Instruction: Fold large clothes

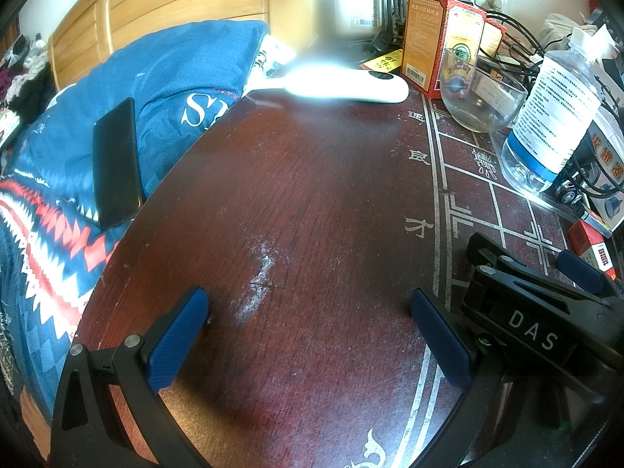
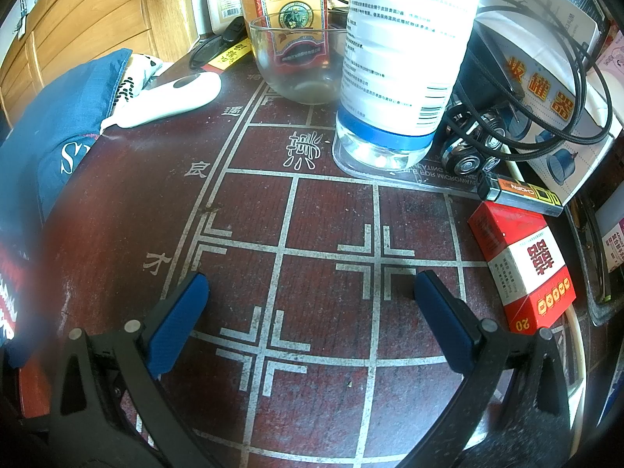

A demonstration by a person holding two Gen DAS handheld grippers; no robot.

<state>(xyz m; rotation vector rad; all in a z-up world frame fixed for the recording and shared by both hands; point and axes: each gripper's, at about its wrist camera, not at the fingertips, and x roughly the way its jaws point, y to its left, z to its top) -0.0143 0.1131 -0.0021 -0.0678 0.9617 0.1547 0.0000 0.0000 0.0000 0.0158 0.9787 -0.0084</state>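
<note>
A large blue cloth point(image 1: 70, 179) with a red and white zigzag pattern and white letters lies on the bed to the left of the dark red table point(image 1: 312, 202). It also shows at the left edge of the right wrist view, blue cloth point(image 2: 50, 124). My left gripper point(image 1: 308, 331) is open over the bare tabletop, holding nothing. My right gripper point(image 2: 310, 312) is open too, over the printed chessboard lines, empty. The right gripper's body point(image 1: 538, 312) sits just right of the left one.
A black phone point(image 1: 115, 163) lies on the cloth. On the table stand a white device point(image 1: 351, 85), a glass bowl point(image 2: 296, 58), a plastic bottle point(image 2: 401, 62), orange boxes point(image 1: 433, 39), a red cigarette pack point(image 2: 522, 269), a lighter point(image 2: 522, 191), a shaver and cables.
</note>
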